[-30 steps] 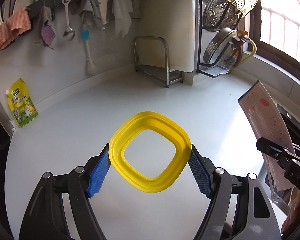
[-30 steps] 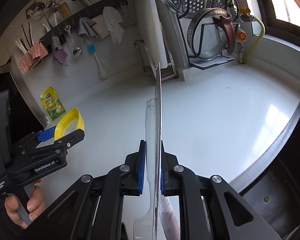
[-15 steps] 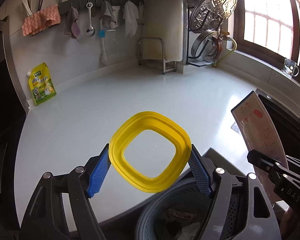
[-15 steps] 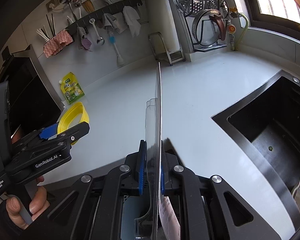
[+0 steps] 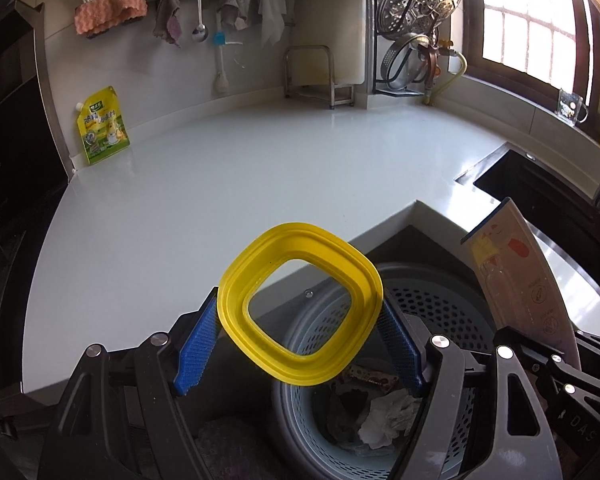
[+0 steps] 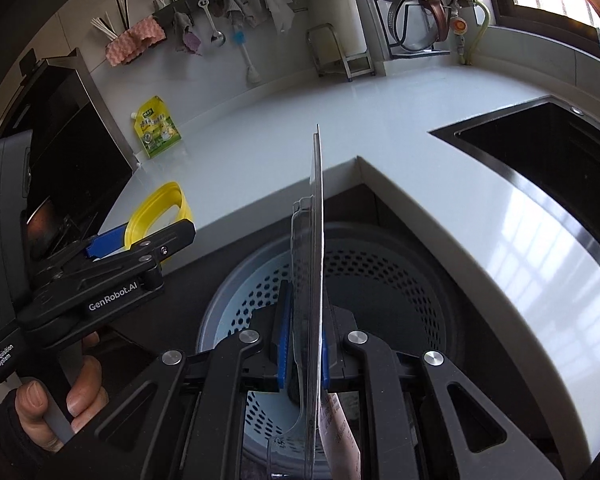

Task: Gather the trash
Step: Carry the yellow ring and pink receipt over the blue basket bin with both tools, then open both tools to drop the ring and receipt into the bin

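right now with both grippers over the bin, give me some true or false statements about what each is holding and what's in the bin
1. The left gripper holds a yellow ring between its blue pads. True.
2. The right gripper is open and empty. False: it is shut on a flat blister package, held edge-on.
3. The grey perforated bin is empty. False: crumpled paper and a wrapper lie inside.
4. A green and yellow pouch stands at the back wall. True.
5. The yellow ring lies on the white counter. False: it is held in the air, partly above the bin.
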### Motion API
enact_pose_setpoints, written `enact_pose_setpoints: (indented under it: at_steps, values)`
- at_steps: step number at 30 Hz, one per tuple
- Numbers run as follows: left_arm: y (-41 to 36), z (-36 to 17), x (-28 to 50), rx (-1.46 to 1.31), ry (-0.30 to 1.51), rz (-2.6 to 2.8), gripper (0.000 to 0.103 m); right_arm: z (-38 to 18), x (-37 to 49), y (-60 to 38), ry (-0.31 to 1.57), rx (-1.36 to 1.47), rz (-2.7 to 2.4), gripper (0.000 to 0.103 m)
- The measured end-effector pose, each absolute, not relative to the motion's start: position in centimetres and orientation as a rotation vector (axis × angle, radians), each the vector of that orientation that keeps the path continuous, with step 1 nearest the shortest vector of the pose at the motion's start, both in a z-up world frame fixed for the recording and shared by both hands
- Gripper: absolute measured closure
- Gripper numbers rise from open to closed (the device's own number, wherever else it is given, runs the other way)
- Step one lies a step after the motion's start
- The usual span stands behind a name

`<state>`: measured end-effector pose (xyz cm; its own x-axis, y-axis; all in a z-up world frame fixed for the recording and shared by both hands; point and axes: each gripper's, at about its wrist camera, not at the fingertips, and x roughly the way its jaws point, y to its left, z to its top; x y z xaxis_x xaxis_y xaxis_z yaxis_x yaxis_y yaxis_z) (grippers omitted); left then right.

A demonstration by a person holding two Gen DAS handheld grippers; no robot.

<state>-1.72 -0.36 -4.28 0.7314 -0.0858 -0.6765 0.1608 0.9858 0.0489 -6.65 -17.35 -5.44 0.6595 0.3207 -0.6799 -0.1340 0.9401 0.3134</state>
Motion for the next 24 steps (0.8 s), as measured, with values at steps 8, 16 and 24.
enact_pose_setpoints:
  at_steps: [8, 16, 24]
  values:
    - [-1.3, -6.6, -2.3, 0.117, 0.792, -0.16, 0.029, -7.9, -7.5, -17.1, 0.869, 0.268, 0.256, 0.091]
    - [-1.7, -8.7, -2.0, 0.12, 0.863, -0.178, 0.029, -9.0, -6.8, -17.4, 0.909, 0.289, 0.251, 0.091]
    - [-1.7, -9.6, -1.6, 0.119, 0.898, -0.176, 0.028, -9.6, -6.7, -17.1, 0.937, 0.303, 0.26, 0.091]
